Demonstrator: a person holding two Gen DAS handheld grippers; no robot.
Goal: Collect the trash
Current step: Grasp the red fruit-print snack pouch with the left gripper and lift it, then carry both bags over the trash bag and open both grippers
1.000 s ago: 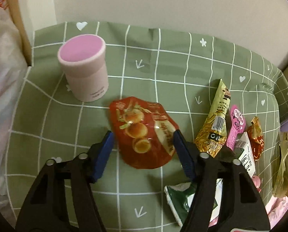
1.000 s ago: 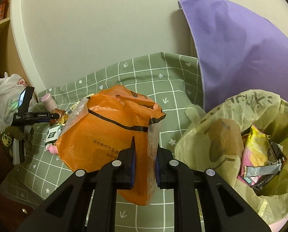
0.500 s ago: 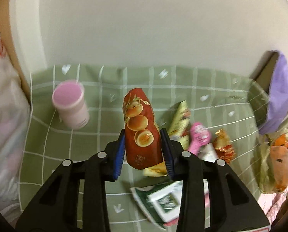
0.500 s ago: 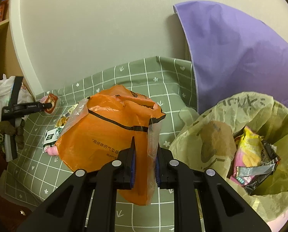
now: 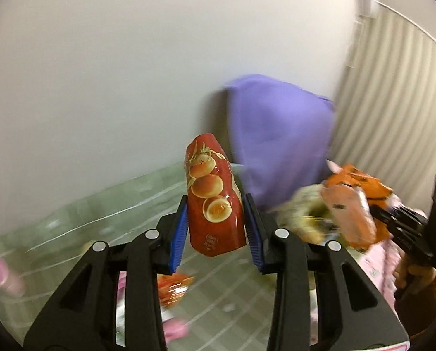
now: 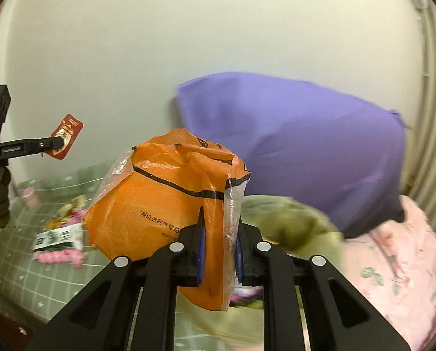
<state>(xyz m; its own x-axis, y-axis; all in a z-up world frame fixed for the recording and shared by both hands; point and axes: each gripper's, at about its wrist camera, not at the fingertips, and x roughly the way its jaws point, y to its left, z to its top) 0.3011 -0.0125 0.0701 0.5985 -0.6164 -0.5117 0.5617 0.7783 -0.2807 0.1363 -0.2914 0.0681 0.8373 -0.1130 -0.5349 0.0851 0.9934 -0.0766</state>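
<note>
pink cup (image 5: 4, 276): far left on the green grid cloth (image 5: 80, 219), blurred; well apart from both grippers.
loose wrappers (image 6: 61, 235): lying on the cloth, low and left in the right-wrist view; not yet collected.
left gripper (image 5: 215, 228): blue pads clamped on both flat sides of the red snack pouch (image 5: 213, 196); held in the air above the cloth, clear of it.
pouch axis: long axis runs up and forward along the fingers; the lower end hangs just below the pads, most of its length sticks out past them.
purple cushion (image 5: 276, 143): against the wall, behind and right of the pouch.
orange bag (image 5: 352, 201): right of the left gripper's jaws in the left-wrist view, at roughly pouch height; its mouth (image 6: 209, 153) faces up.
right gripper (image 6: 218, 251): jaws pinched on the bag's near wall, a clear plastic edge caught in with it; it holds the bag upright.
olive bag (image 6: 291, 222): just behind and right of the orange bag, blurred; contents not readable.
key relation: target opening lies to the pouch's right; my read is that the left gripper must travel right, then tip the pouch end-first over an opening.
which bag: cannot tell whether orange or olive is the intended bin.
risk: the orange mouth looks narrow and half folded; a pouch entering broadside would likely catch on the rim.
</note>
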